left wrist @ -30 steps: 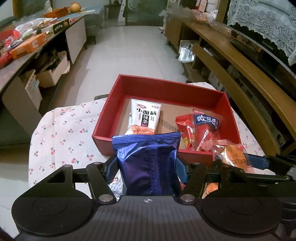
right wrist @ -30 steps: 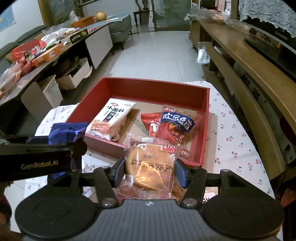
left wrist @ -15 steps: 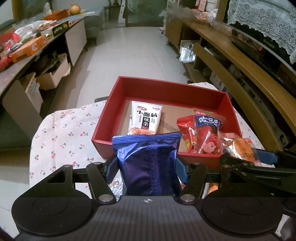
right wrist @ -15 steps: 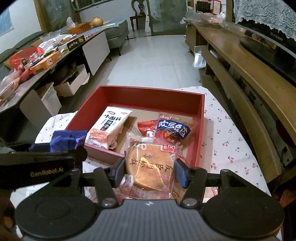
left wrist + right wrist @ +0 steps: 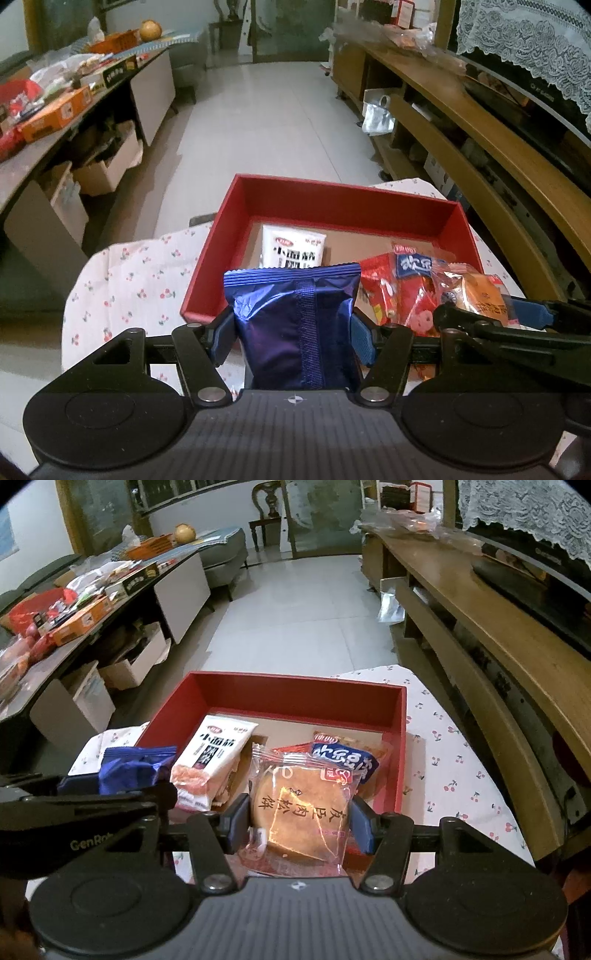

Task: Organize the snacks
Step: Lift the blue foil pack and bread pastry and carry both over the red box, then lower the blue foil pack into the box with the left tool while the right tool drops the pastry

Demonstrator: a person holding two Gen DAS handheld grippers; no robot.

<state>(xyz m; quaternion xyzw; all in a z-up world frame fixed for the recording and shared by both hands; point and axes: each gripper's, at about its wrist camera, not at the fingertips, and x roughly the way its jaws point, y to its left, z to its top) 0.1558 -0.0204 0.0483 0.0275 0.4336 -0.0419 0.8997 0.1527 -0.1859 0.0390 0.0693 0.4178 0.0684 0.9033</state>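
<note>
My left gripper point(image 5: 293, 330) is shut on a blue foil snack pack point(image 5: 295, 325), held upright over the near wall of the red box point(image 5: 332, 195). My right gripper point(image 5: 298, 821) is shut on a clear-wrapped round pastry point(image 5: 301, 812) over the red box point(image 5: 295, 688), near its front edge. Inside the box lie a white noodle-snack pack point(image 5: 214, 760) and a red and blue snack bag point(image 5: 343, 757). The right gripper with its pastry point(image 5: 476, 295) shows at the right of the left wrist view. The blue pack point(image 5: 133, 768) shows at the left of the right wrist view.
The box stands on a table with a cherry-print cloth point(image 5: 129, 280). A wooden shelf unit point(image 5: 498, 646) runs along the right. A cluttered counter point(image 5: 55, 110) with cardboard boxes under it lines the left. Tiled floor point(image 5: 266, 122) lies beyond.
Both grippers have tipped up slightly and edged toward the box with their packs still gripped. The pastry now overlaps the red and blue bag more.
</note>
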